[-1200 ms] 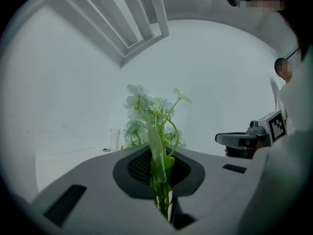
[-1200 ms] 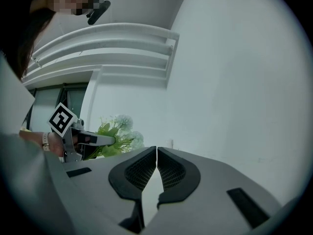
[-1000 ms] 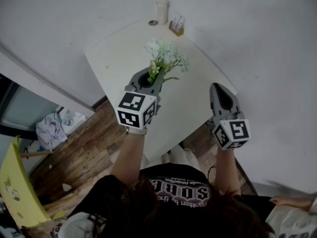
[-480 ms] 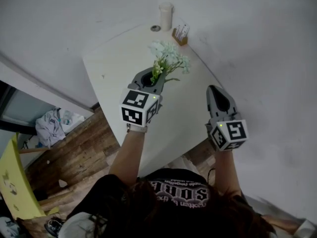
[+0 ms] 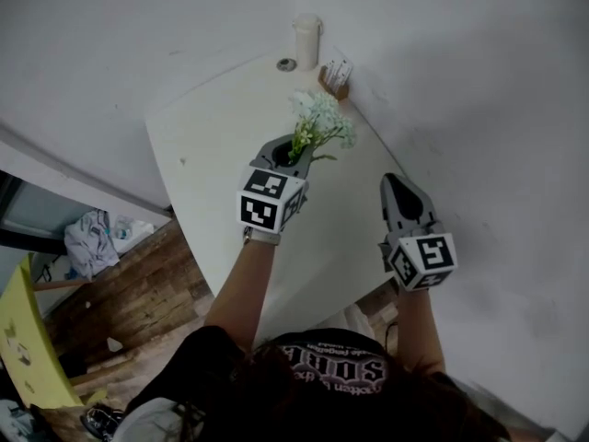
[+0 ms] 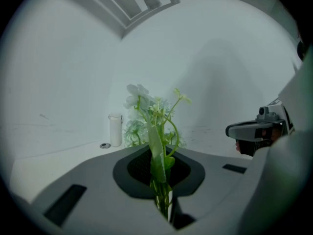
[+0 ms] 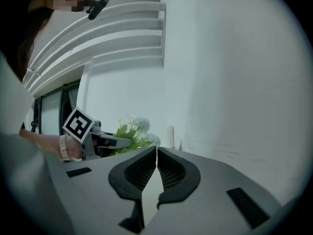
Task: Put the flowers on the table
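A small bunch of pale flowers [image 5: 320,120] with green stems stands up from my left gripper [image 5: 293,150], which is shut on the stems above the middle of the white table [image 5: 212,145]. In the left gripper view the stems [image 6: 159,165] rise between the closed jaws and the blooms [image 6: 142,99] spread above them. My right gripper [image 5: 402,190] hovers over the table's right edge with its jaws closed and nothing in them. From the right gripper view the flowers [image 7: 137,130] and the left gripper [image 7: 105,142] show to the left.
At the table's far corner stand a white cylinder [image 5: 306,39], a small round lid [image 5: 286,64] and a little holder with cards [image 5: 335,72]. White walls close in behind and to the right. Wooden floor [image 5: 138,293] and a yellow chair [image 5: 23,348] lie to the left.
Both grippers have moved forward and a little right over the table, the left one carrying the flowers. Neither grip has changed.
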`<action>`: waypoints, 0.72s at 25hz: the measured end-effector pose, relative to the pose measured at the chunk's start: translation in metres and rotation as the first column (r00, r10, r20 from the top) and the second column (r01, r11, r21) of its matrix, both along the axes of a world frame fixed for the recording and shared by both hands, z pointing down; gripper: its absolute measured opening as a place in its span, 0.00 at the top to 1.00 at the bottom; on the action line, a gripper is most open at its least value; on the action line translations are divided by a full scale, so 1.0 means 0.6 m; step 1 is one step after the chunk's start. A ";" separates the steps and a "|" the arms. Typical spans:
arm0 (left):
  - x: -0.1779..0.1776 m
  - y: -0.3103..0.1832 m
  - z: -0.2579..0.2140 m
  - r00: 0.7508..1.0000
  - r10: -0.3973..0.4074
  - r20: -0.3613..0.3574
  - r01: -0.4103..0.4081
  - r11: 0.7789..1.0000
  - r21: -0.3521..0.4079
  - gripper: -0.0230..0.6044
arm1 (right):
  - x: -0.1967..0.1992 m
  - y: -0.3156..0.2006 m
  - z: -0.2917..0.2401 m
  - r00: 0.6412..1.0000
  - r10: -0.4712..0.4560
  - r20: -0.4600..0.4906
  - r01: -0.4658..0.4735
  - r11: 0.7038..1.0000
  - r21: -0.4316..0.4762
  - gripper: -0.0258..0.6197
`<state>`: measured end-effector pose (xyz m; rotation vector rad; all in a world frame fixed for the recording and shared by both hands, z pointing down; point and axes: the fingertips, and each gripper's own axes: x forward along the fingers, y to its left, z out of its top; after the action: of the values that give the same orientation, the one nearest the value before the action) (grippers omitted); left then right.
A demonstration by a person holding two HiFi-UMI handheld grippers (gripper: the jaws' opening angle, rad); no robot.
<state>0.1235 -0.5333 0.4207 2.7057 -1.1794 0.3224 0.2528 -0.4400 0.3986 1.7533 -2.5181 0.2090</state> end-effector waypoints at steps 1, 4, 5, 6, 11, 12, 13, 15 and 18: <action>0.005 -0.008 0.010 1.000 0.002 0.004 -0.002 1.000 -0.010 0.94 | 0.001 -0.005 0.006 1.000 -0.002 0.000 0.002 1.000 -0.008 0.91; 0.016 -0.030 0.036 1.000 0.007 0.015 -0.006 0.999 -0.039 0.94 | 0.000 -0.018 0.025 1.000 -0.019 0.000 0.019 0.999 -0.043 0.91; 0.018 -0.037 0.046 1.000 0.006 0.020 -0.005 0.999 -0.049 0.94 | 0.000 -0.022 0.031 1.000 -0.023 -0.001 0.022 0.998 -0.054 0.91; 0.020 -0.045 0.057 1.000 0.006 0.025 -0.005 0.998 -0.059 0.94 | 0.000 -0.025 0.037 1.000 -0.025 -0.003 0.024 0.998 -0.063 0.91; 0.033 -0.071 0.124 0.998 0.025 0.053 -0.018 0.993 -0.118 0.94 | 0.001 -0.036 0.059 0.999 -0.038 0.007 0.038 0.995 -0.093 0.91; 0.035 -0.073 0.140 0.998 0.032 0.058 -0.024 0.991 -0.133 0.94 | 0.000 -0.036 0.063 0.999 -0.045 0.014 0.046 0.994 -0.100 0.91; 0.037 -0.074 0.155 0.997 0.037 0.063 -0.027 0.989 -0.148 0.94 | -0.001 -0.035 0.066 0.999 -0.051 0.018 0.053 0.993 -0.106 0.91; 0.039 -0.074 0.181 0.997 0.042 0.071 -0.029 0.984 -0.173 0.94 | 0.001 -0.034 0.073 0.999 -0.053 0.012 0.054 0.992 -0.116 0.91; 0.043 -0.075 0.206 0.996 0.050 0.076 -0.034 0.980 -0.195 0.94 | 0.005 -0.032 0.081 0.999 -0.046 0.023 0.048 0.991 -0.124 0.91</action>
<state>0.1495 -0.5781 0.5441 2.5726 -1.0514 0.5277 0.2561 -0.4593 0.4472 1.6519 -2.4974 0.3734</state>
